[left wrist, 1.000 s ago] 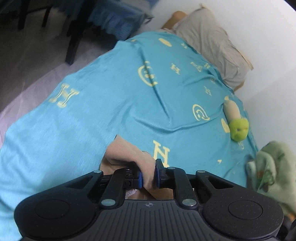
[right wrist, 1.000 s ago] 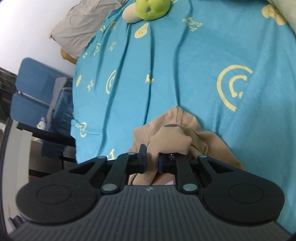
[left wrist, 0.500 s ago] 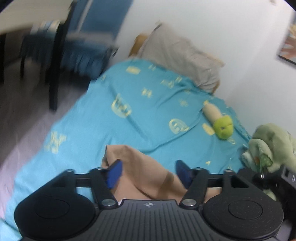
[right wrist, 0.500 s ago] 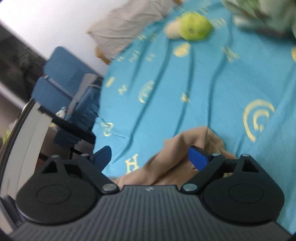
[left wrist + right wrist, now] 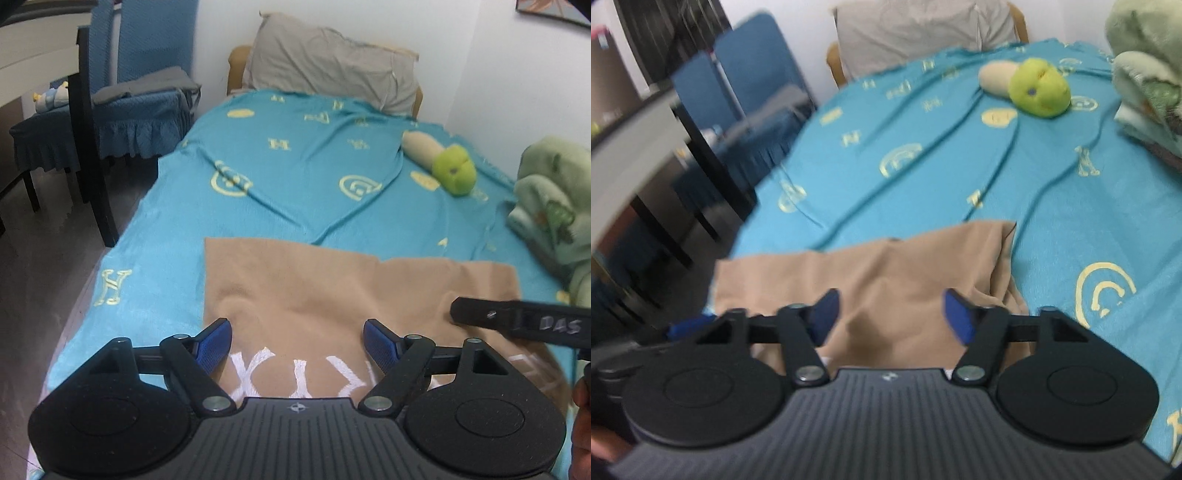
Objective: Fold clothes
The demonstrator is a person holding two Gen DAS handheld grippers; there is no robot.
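Observation:
A tan garment (image 5: 332, 291) with white embroidered lettering lies spread on the turquoise bedspread (image 5: 295, 173) at the near end of the bed. It also shows in the right wrist view (image 5: 886, 273), with its right edge rumpled. My left gripper (image 5: 297, 341) is open and empty, just above the garment's near edge. My right gripper (image 5: 888, 314) is open and empty above the garment; one of its fingers (image 5: 517, 321) reaches into the left wrist view from the right.
A green and beige plush toy (image 5: 450, 170) lies far right on the bed. A grey pillow (image 5: 328, 62) is at the head. A folded green blanket (image 5: 554, 206) sits at the right edge. Blue-covered chairs (image 5: 122, 110) and a dark table leg (image 5: 92, 147) stand left of the bed.
Both grippers were shut on the bunched tan garment; both opened and let go, then pulled back and up. The garment now lies spread flat on the bed.

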